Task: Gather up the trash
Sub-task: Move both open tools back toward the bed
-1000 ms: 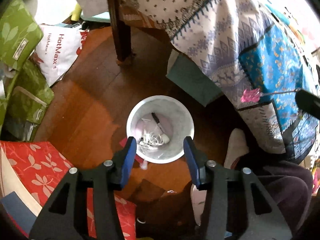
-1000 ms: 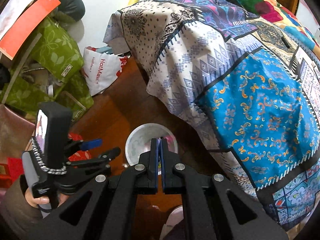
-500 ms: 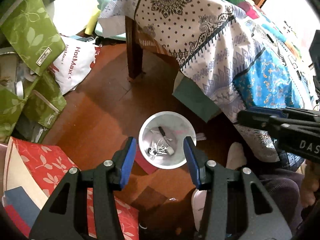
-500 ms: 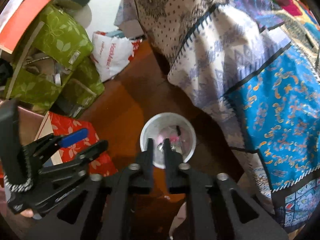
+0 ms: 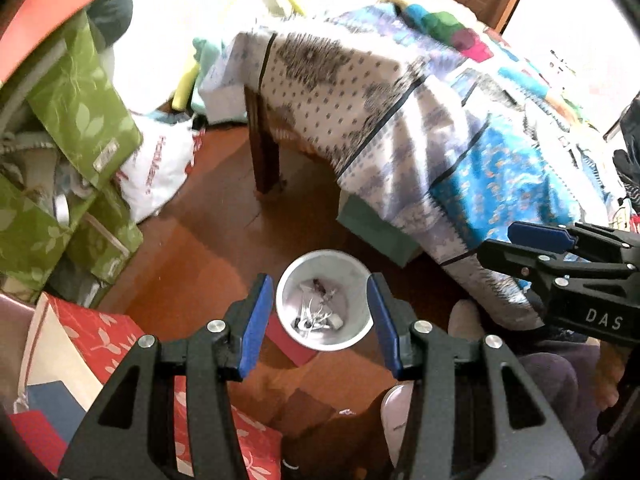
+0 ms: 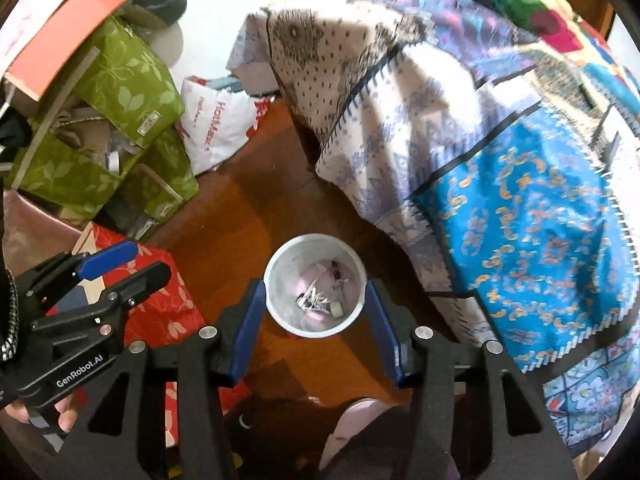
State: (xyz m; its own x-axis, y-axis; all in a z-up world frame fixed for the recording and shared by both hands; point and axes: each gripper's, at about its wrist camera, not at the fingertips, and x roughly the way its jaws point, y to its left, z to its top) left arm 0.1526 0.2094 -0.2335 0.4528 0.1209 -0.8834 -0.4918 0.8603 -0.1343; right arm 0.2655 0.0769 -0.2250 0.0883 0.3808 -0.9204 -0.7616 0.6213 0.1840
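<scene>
Left gripper (image 5: 318,318): fingers spread, nothing held.
Right gripper (image 6: 314,324): fingers spread, nothing held.
White bin (image 5: 324,299): on floor, scraps inside.
Advice: further trash should be released directly above the rim.

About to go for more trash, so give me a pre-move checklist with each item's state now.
1. Left gripper fingers open and holding nothing: ok.
2. Right gripper fingers open and holding nothing: ok.
3. White bin upright on the wood floor, mouth unobstructed: ok.
4. Room left in the bin: ok; only a white cable tangle and a few small bits lie at the bottom.
5. The two grippers apart from each other: ok; each shows at the edge of the other's view, not touching.
6. Next piece of trash picked out: cannot tell; the red card on the floor by the bin might be one, but it is partly hidden.
</scene>
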